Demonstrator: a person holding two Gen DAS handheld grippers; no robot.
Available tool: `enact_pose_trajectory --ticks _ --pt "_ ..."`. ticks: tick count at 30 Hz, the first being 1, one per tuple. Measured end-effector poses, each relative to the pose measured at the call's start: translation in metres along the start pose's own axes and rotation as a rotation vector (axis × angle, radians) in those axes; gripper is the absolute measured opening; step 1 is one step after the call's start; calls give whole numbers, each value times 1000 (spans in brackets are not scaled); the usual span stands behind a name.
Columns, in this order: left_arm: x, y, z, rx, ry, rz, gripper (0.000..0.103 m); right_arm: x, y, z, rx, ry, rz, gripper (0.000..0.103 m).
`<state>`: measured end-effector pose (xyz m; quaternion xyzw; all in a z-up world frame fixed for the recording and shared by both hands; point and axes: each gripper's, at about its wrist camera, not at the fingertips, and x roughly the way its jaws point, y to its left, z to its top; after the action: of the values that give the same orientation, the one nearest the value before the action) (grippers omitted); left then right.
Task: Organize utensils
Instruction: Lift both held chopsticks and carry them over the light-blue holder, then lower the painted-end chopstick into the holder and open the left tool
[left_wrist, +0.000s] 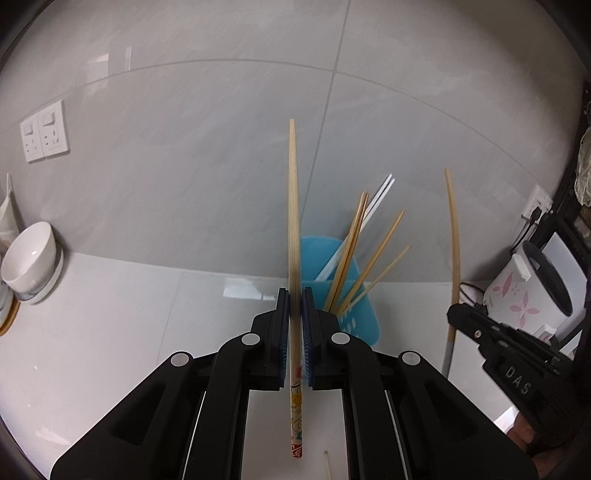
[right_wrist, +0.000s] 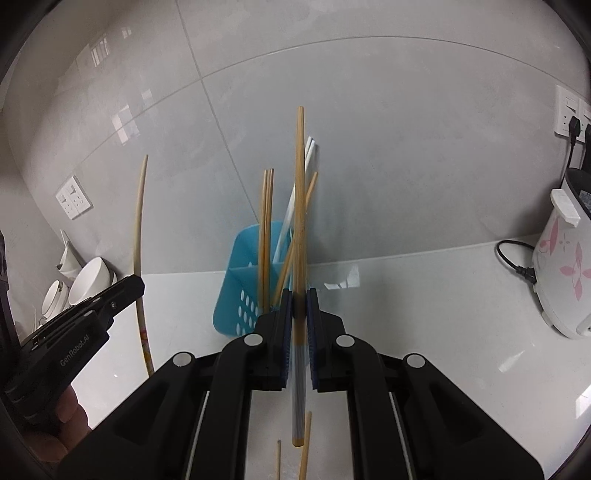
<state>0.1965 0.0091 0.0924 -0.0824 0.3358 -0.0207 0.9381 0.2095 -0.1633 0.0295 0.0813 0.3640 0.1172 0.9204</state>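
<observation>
My left gripper (left_wrist: 295, 295) is shut on a bamboo chopstick (left_wrist: 293, 206) with a flowered handle, its tip pointing up. Just behind and to the right stands a blue perforated utensil holder (left_wrist: 354, 317) with several bamboo and white chopsticks leaning in it. In the right wrist view, my right gripper (right_wrist: 299, 295) is shut on a bamboo chopstick (right_wrist: 300, 184) with a grey striped handle, in front of the blue holder (right_wrist: 240, 280). Each gripper shows in the other's view: the right gripper (left_wrist: 452, 314) at the right, the left gripper (right_wrist: 136, 286) at the left. Both are raised above the white counter.
White bowls (left_wrist: 31, 258) are stacked at the counter's left end. A flowered rice cooker (right_wrist: 565, 280) with a black cord (right_wrist: 513, 262) stands at the right. Loose chopsticks (right_wrist: 304, 443) lie on the counter below my grippers. A tiled wall with sockets (left_wrist: 44, 133) rises behind.
</observation>
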Motion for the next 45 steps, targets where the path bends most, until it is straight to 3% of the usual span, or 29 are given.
enact_pose_trajectory --ticks 12,18,27,45 --pt "14 -18 24 20 -175 -98 6 11 -5 23 7 -62 36 7" --pt "31 -30 21 54 -247 -93 6 22 -7 29 16 -64 32 7" --pt "60 -38 7 74 -260 -94 6 33 -8 26 18 -45 26 7" --pt "95 -42 -9 97 -192 -77 6 38 -8 26 8 -41 22 7"
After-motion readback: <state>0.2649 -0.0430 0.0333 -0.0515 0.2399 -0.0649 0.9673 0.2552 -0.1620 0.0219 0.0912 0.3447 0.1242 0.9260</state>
